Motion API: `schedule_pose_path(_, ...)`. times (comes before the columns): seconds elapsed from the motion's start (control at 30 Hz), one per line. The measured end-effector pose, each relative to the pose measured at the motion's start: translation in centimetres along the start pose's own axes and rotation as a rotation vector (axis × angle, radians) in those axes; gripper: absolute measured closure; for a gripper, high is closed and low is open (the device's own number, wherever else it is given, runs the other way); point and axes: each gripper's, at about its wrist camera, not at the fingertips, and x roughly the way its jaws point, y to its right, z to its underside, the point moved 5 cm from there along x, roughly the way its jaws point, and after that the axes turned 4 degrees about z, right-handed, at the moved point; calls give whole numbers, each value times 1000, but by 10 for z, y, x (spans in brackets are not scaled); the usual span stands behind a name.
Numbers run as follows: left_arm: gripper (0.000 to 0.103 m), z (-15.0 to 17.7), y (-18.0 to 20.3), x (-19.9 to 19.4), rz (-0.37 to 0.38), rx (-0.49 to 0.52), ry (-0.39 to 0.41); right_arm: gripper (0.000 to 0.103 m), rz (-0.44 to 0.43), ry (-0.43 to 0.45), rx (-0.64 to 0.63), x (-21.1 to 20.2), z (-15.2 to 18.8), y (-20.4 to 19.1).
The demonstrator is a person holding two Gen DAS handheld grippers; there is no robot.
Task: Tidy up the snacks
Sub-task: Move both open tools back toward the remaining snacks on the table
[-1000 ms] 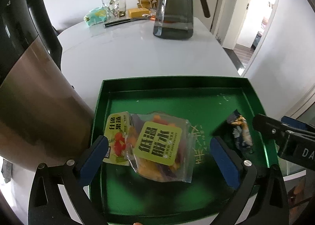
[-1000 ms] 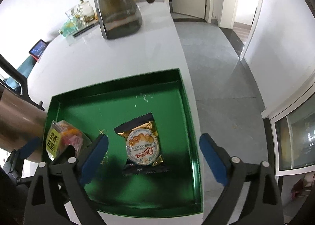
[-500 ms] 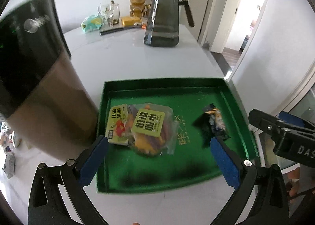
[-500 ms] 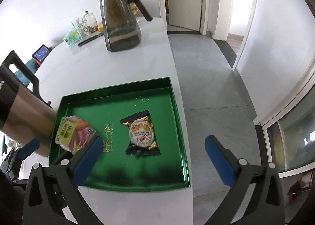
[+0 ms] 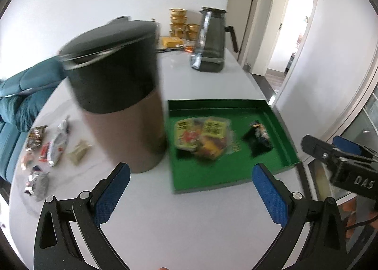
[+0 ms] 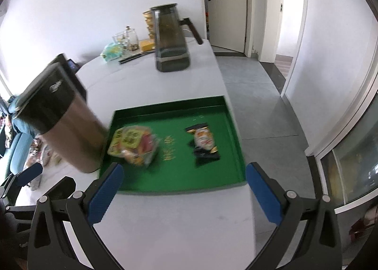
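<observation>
A green tray [image 5: 226,175] [image 6: 179,180] lies on the white table. In it are a clear bag of dried fruit with yellow labels [image 5: 203,137] [image 6: 134,144] and a dark cookie packet [image 5: 258,137] [image 6: 204,143]. Several loose snack packets [image 5: 55,146] lie on the table left of a tall flask. My left gripper [image 5: 191,190] is open and empty, above the table in front of the tray. My right gripper [image 6: 182,189] is open and empty, above the tray's near edge; it also shows in the left wrist view [image 5: 340,163].
A tall brown flask with a black lid [image 5: 118,95] [image 6: 61,123] stands just left of the tray. A dark glass pitcher [image 5: 210,40] [image 6: 171,38], gold bowls [image 5: 179,22] and jars [image 6: 125,40] stand at the table's far end. A teal sofa [image 5: 21,95] is left.
Both grippers have pulled back and up from the tray, still open and empty. The left view has swung left, bringing the flask and loose snacks into sight. The tray's contents have not moved.
</observation>
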Motion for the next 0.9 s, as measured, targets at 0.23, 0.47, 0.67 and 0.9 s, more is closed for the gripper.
schedule_pose_path(0.23,2,22,-79,-27,-48,-35,2,0,-24,-11,4,-12,28,-65)
schedule_pose_path(0.47,2,28,-174,-49,-79,-34,6,0,-17,-18,18,-24,44,-150)
schedule_pose_path(0.67,2,33,-245,-59,-76,-19,8,0,-12,7,30,-32,48,-224)
schedule_pose_path(0.9,2,35,-324,-53,-51,-10,-1,0,-18,18,32,-21,52,-313)
